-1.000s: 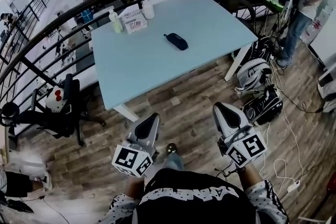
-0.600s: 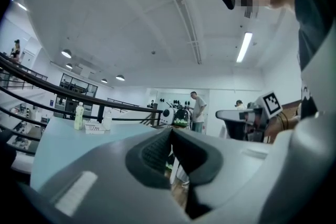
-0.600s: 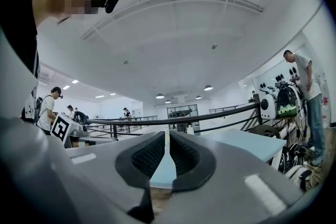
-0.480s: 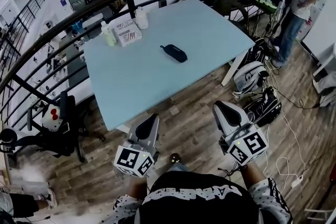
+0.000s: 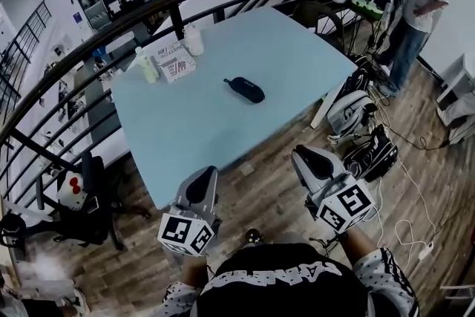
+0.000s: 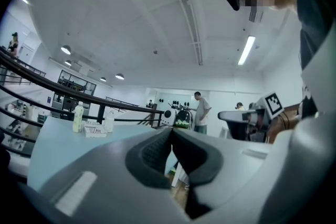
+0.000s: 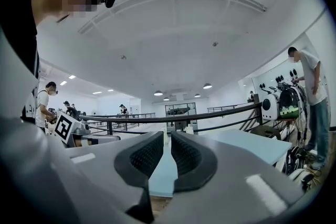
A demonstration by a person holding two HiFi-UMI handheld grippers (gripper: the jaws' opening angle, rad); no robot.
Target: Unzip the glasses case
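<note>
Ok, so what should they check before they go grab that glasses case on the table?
1. Glasses case in sight on the table: ok.
2. Case lying alone, apart from the bottles: ok.
3. Grippers close enough: not ok. The left gripper and right gripper are both short of the table's edge.
4. Left gripper open for a grab: not ok, it is shut.
5. Right gripper open: ok, but only a narrow gap. Its jaws have just been opening, with nothing between them.
6. Where the zipper pull sits: cannot tell, too small from here.
</note>
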